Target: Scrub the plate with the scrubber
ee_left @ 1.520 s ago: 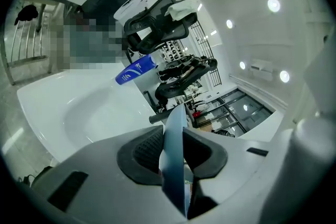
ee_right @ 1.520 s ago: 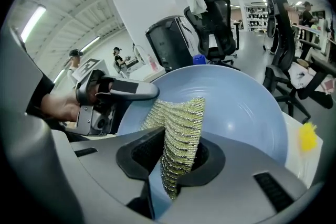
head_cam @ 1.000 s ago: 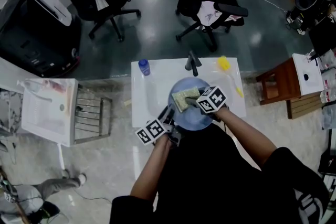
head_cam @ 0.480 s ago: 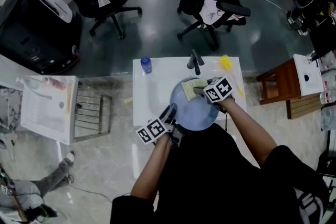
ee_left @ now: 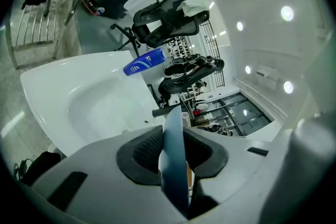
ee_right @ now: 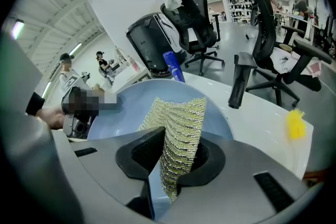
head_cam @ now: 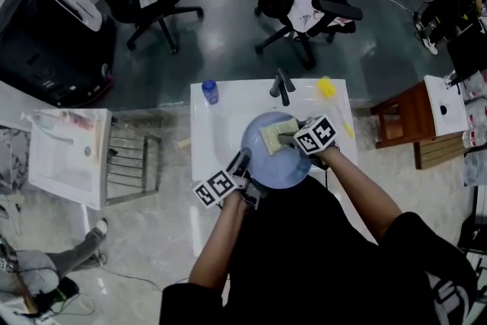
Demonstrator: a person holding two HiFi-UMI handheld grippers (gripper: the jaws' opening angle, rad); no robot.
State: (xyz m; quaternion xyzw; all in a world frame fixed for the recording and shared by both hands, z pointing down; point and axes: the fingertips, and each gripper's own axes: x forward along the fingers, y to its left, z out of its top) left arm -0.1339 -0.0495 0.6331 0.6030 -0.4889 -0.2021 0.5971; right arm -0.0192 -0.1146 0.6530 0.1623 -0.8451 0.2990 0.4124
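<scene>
A pale blue plate (head_cam: pixel 275 157) is held over the white sink (head_cam: pixel 217 129) in the head view. My left gripper (head_cam: pixel 242 165) grips its near-left rim; in the left gripper view the plate's edge (ee_left: pixel 173 160) stands between the pads. My right gripper (head_cam: pixel 288 138) is shut on a yellow-green scrubber (head_cam: pixel 277 135), which lies flat on the plate's far part. In the right gripper view the scrubber (ee_right: pixel 178 134) fans out from the jaws over the plate (ee_right: pixel 131 113).
A black tap (head_cam: pixel 280 87) stands at the sink's back edge, a blue bottle (head_cam: pixel 209 92) at its back left and a yellow brush (head_cam: pixel 326 90) at its back right. A wire rack (head_cam: pixel 129 164) is to the left, office chairs behind, a wooden stool (head_cam: pixel 403 118) at right.
The right gripper slid the scrubber toward the plate's far right edge, then back a little to the left. The plate and left gripper shifted slightly.
</scene>
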